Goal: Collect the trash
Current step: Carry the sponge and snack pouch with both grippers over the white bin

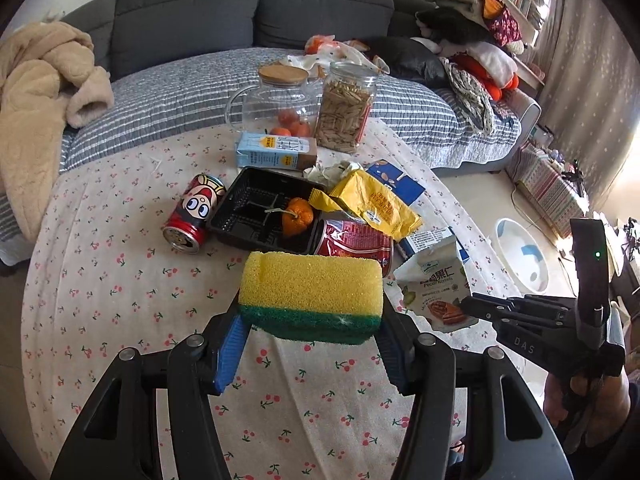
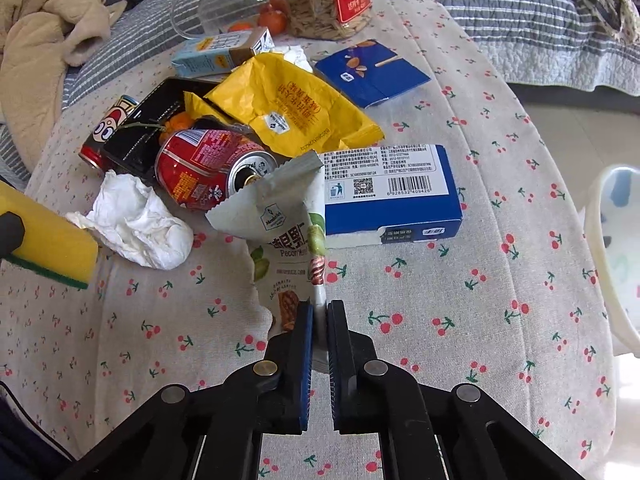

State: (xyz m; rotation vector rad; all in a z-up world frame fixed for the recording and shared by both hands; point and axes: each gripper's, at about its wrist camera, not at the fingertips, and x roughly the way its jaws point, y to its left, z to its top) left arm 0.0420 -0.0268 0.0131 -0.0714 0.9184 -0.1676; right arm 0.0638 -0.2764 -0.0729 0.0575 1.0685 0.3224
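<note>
sofa 12 o'clock | beige robe 10 o'clock | glass pitcher, seed jar on bench | clothes pile 2 o'clock

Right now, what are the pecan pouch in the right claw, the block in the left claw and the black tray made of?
White pecan-kernel snack pouch: looks like thin metallised film, silvery inside, zigzag edge.
Yellow block with green base: foam sponge, porous, with a coarse scouring layer.
Black ribbed tray: probably thin moulded plastic, glossy.
</note>
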